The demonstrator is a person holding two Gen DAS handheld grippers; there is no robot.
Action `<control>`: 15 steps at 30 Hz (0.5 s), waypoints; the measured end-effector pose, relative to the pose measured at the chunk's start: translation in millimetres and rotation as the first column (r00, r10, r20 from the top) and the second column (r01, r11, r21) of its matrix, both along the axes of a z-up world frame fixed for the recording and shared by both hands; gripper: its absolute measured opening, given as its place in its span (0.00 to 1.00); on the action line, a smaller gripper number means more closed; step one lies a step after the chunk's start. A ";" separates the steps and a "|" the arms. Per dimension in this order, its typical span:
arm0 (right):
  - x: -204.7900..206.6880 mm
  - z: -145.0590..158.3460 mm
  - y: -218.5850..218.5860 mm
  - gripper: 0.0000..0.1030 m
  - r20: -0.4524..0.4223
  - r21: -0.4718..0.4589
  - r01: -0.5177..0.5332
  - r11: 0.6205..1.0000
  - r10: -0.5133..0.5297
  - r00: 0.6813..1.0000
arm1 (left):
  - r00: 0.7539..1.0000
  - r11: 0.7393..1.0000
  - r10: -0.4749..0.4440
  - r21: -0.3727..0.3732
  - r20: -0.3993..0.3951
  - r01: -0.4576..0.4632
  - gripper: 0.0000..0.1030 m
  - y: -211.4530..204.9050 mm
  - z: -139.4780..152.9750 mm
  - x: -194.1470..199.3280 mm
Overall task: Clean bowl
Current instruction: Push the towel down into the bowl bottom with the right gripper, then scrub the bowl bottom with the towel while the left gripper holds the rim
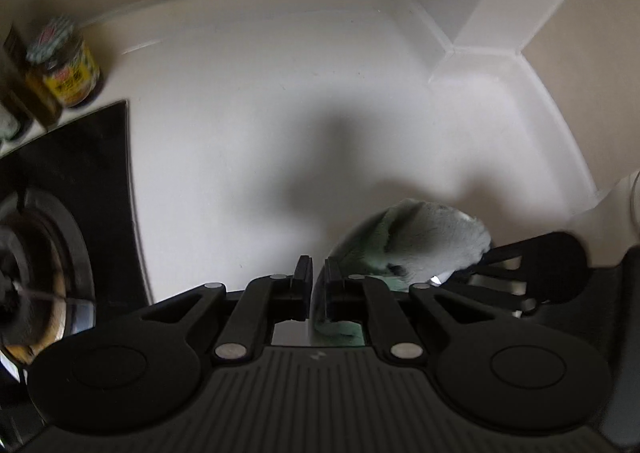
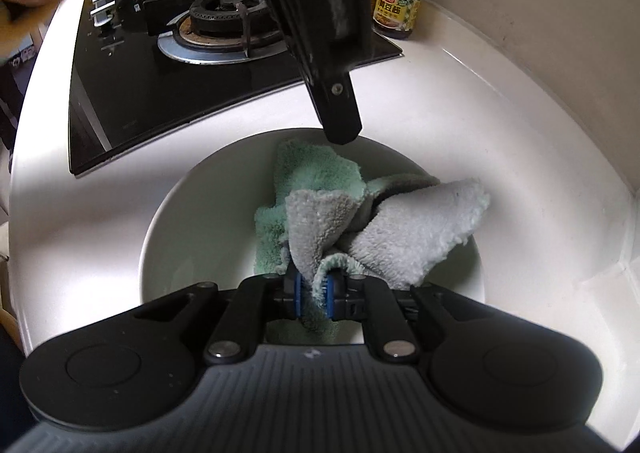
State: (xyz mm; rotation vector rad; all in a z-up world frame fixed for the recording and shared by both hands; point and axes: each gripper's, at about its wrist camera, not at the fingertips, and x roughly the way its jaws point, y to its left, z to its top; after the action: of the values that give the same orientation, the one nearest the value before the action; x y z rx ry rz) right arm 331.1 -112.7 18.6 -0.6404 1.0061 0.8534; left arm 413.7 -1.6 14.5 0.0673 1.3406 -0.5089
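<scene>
Pinched between the blue-padded fingers [image 2: 297,289] of the right gripper [image 2: 312,291] is a green and grey cloth [image 2: 360,213], the jaws being nearly closed on a fold of it. The rest of the cloth is spread inside a white bowl [image 2: 192,237], which is set on a white countertop [image 2: 500,125]. The bowl's rim is clamped between the fingers of the left gripper [image 1: 313,285], whose jaws are drawn in to a narrow gap around it. In the right wrist view, the left gripper [image 2: 340,113] is seen at the bowl's far edge. A black gas hob [image 2: 168,65] is fitted into the counter just beside the bowl, and a jar with a yellow label [image 2: 397,5] is stood at the hob's back corner, against the wall.
</scene>
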 end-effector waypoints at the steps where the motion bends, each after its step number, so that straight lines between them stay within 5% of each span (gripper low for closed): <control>1: 3.4 0.2 -1.8 0.09 -0.008 0.011 0.025 1.000 -0.025 1.000 | 1.000 1.000 -0.008 0.000 -0.002 0.008 0.05 -1.7 -2.1 1.0; 6: 16.0 -4.1 -2.3 0.12 -0.054 0.076 0.137 0.988 -0.133 0.990 | 1.000 1.000 0.000 -0.015 -0.016 0.000 0.06 -2.3 -9.6 3.9; 15: 9.1 -2.7 -1.9 0.10 -0.089 0.196 0.093 0.976 -0.077 0.993 | 1.000 1.000 0.026 -0.011 -0.014 -0.026 0.09 -1.7 -8.3 0.8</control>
State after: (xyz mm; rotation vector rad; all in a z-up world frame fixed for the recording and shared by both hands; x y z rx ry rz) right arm 340.2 -114.6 15.9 -0.3915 0.9987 0.8971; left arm 414.4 -3.4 6.3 0.0378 1.3506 -0.4957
